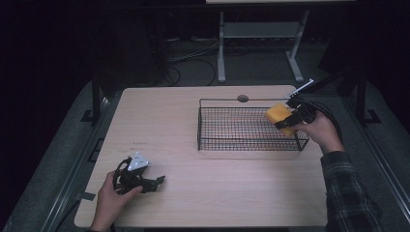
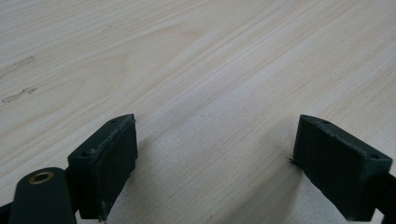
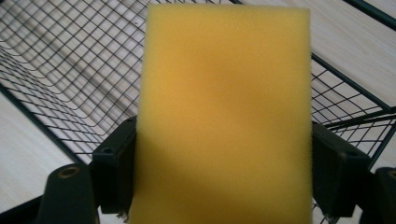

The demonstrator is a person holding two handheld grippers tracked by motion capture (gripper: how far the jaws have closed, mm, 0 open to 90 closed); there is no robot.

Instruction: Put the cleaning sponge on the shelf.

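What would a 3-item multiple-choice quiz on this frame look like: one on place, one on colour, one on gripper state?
1. Where is the sponge?
A. flat on the table by the left gripper
B. held over the right end of the wire basket
C. on the floor

2. What colour is the sponge?
A. yellow
B. blue
C. white

3. How does the left gripper stand?
A. shut on the sponge
B. shut on the basket rim
C. open, with nothing between its jaws

Answers:
1 B: the high view shows the right gripper holding it above the basket's right end.
2 A: the right gripper view shows yellow foam.
3 C: the left gripper view shows bare table between jaws set well apart.
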